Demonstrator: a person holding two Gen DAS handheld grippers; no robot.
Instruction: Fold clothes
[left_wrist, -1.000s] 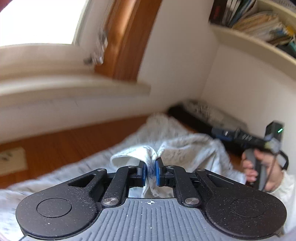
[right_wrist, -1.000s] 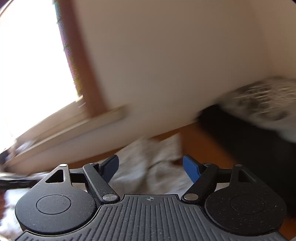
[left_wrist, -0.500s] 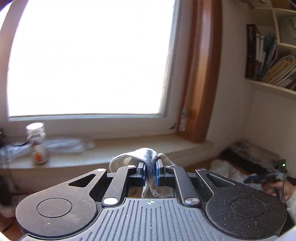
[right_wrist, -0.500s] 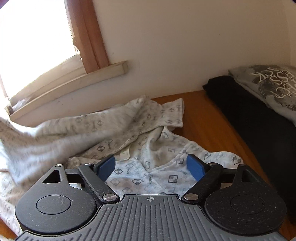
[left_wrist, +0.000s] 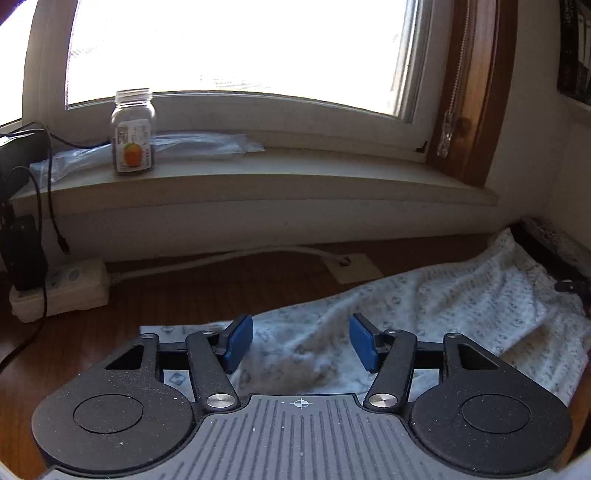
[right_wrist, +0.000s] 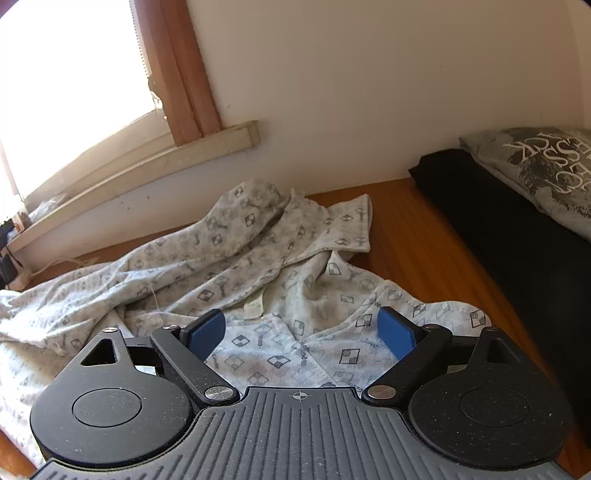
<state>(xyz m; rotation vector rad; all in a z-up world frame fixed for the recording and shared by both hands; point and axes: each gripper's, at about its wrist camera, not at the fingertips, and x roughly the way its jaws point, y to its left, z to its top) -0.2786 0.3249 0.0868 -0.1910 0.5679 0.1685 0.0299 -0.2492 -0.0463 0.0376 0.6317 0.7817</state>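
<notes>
Pale patterned cloth of the garment (right_wrist: 258, 258) now lies rumpled across the wooden tabletop (right_wrist: 424, 236), since our left claw (left_wrist: 301, 341), pinching it a moment ago, is opening empty beside our widening right claw (right_wrist: 301, 332), so folding can restart.

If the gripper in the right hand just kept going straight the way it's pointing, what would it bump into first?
Most likely the patterned garment spread on the wooden table. The right gripper tilts downward with its jaws opening and nothing between them, and the cloth lies directly ahead, though depth is hard to judge.
</notes>
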